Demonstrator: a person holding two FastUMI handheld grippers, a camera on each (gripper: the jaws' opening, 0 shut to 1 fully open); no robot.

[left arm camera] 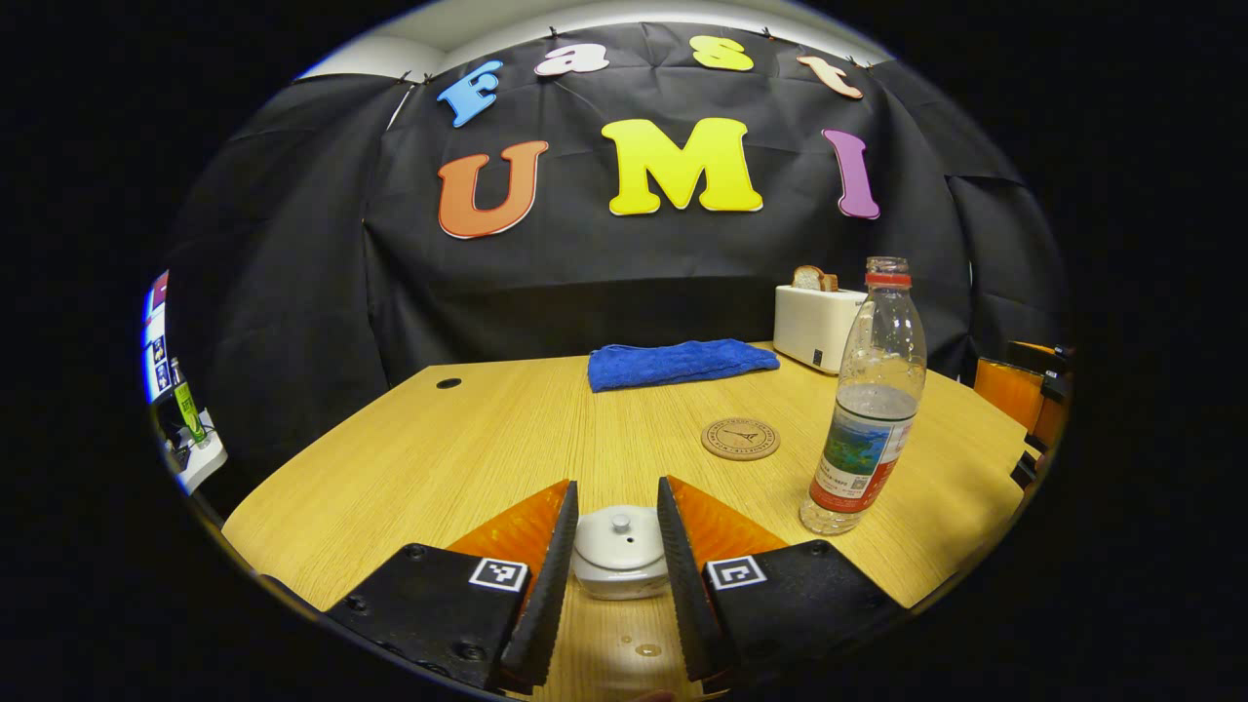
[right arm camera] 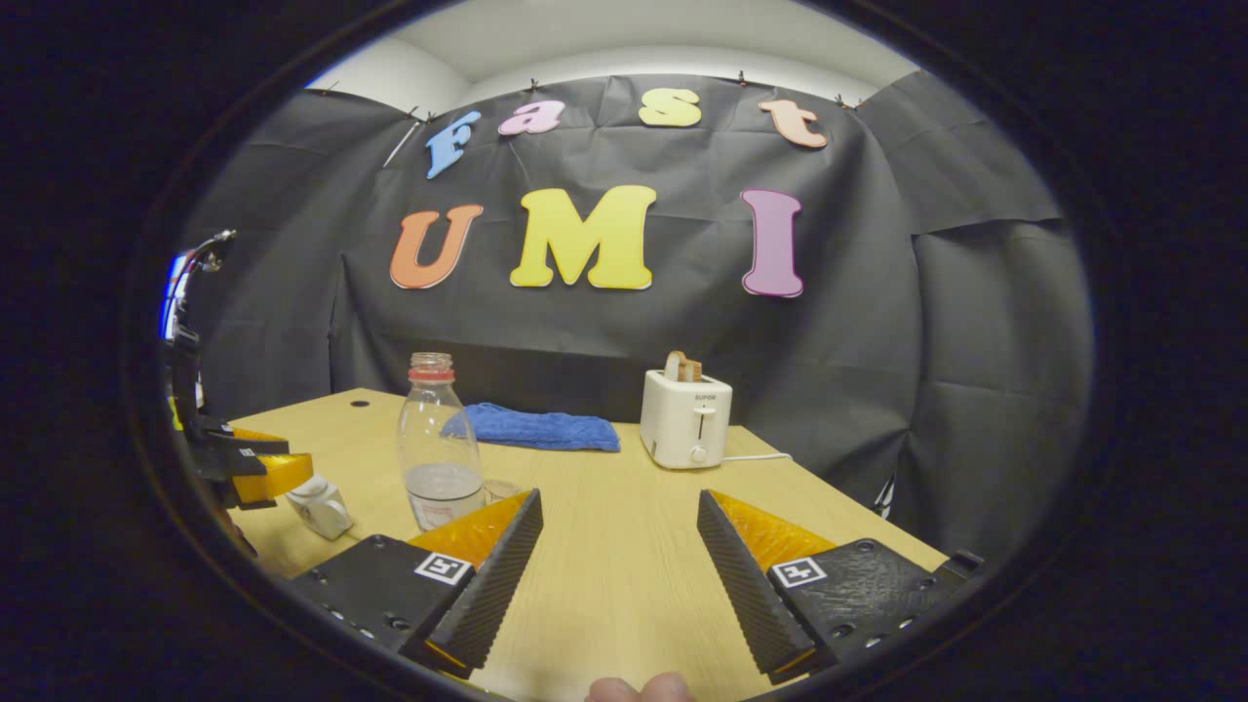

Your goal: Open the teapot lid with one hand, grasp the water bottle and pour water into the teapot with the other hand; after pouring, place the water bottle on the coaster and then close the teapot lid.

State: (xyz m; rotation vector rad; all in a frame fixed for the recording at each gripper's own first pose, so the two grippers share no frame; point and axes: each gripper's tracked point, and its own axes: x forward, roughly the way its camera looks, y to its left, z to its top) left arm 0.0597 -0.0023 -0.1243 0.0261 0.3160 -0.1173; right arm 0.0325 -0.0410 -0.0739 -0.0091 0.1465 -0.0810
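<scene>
A small white teapot [left arm camera: 619, 556] stands on the wooden table [left arm camera: 468, 439] with its knobbed lid [left arm camera: 621, 534] on. My left gripper [left arm camera: 617, 526] has closed on it, both fingers touching the lid's sides. The clear water bottle [left arm camera: 868, 409], uncapped and roughly half full, stands upright to the right, just beside the round cork coaster [left arm camera: 740, 439]. In the right gripper view, my right gripper [right arm camera: 619, 531] is open over bare table, with the bottle [right arm camera: 437, 453] beyond its left finger. The left gripper [right arm camera: 255, 466] and the teapot [right arm camera: 319, 507] sit at the far left of that view.
A folded blue towel [left arm camera: 680, 362] and a white toaster [left arm camera: 817, 327] holding bread stand at the back of the table. Water drops [left arm camera: 645, 647] lie on the wood near the teapot. A cable hole [left arm camera: 448, 383] is at the back left. Orange chairs [left arm camera: 1014, 390] stand to the right.
</scene>
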